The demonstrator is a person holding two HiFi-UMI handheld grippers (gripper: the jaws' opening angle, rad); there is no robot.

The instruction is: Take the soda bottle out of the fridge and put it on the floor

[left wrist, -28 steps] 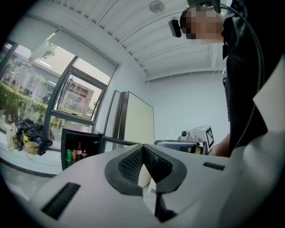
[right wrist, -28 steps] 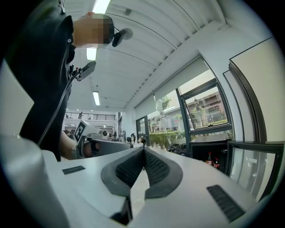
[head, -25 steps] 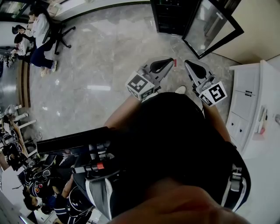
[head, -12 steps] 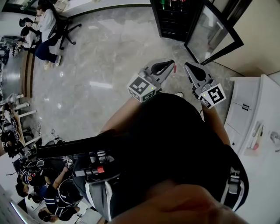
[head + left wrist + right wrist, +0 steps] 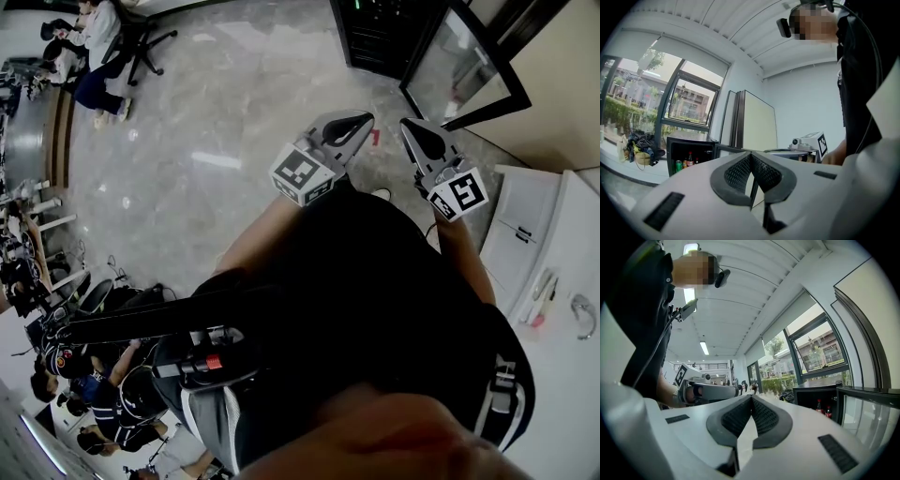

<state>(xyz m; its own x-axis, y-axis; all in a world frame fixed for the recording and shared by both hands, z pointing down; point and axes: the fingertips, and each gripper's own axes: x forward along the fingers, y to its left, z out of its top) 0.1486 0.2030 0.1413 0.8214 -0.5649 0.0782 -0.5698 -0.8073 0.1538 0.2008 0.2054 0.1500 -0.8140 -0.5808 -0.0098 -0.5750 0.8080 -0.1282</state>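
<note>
The black mini fridge (image 5: pixel 380 33) stands at the far end of the floor with its glass door (image 5: pixel 464 70) swung open. Small bottles (image 5: pixel 818 405) with red caps stand inside it, and the left gripper view shows a bottle (image 5: pixel 690 159) beside a green can (image 5: pixel 678 165). Which one is the soda bottle I cannot tell. My left gripper (image 5: pixel 362 120) and right gripper (image 5: pixel 407 127) are held side by side in front of the person's body, pointing at the fridge from some distance. Both are shut and hold nothing.
A white cabinet (image 5: pixel 525 216) runs along the right. Grey marble floor (image 5: pixel 206 141) lies between me and the fridge, with a small red mark (image 5: pixel 375 138) on it. People sit on office chairs (image 5: pixel 98 42) at the far left. Windows (image 5: pixel 689 101) stand behind the fridge.
The view has moved forward, so the fridge and its open door sit lower and nearer. Both grippers stay shut and side by side, a little higher in the picture.
</note>
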